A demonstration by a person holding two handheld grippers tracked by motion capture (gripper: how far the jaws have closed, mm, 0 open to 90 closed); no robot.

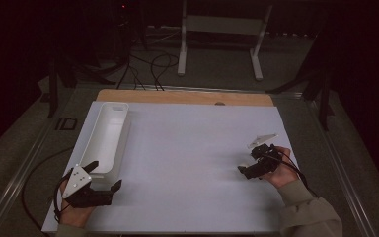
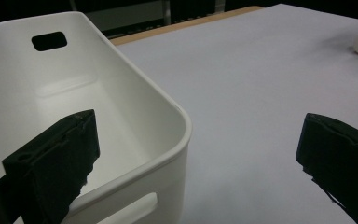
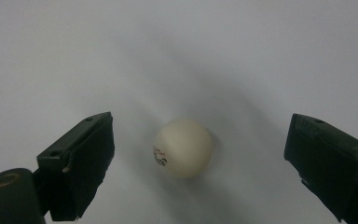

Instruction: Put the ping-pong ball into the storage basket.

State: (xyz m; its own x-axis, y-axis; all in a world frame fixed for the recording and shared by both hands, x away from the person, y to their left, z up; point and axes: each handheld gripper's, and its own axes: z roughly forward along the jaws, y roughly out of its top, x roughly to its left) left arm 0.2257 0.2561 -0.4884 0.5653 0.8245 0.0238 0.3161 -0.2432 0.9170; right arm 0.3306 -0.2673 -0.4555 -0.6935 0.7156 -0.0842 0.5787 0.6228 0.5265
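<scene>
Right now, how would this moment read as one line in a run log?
left gripper: open, straddling bin near corner | right gripper: open around ball, not touching | ball: on table

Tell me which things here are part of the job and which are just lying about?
In the job: white ball between the open right gripper; white bin, its near end between the open left gripper.
Lying about: cables and white stand beyond the table.
</scene>
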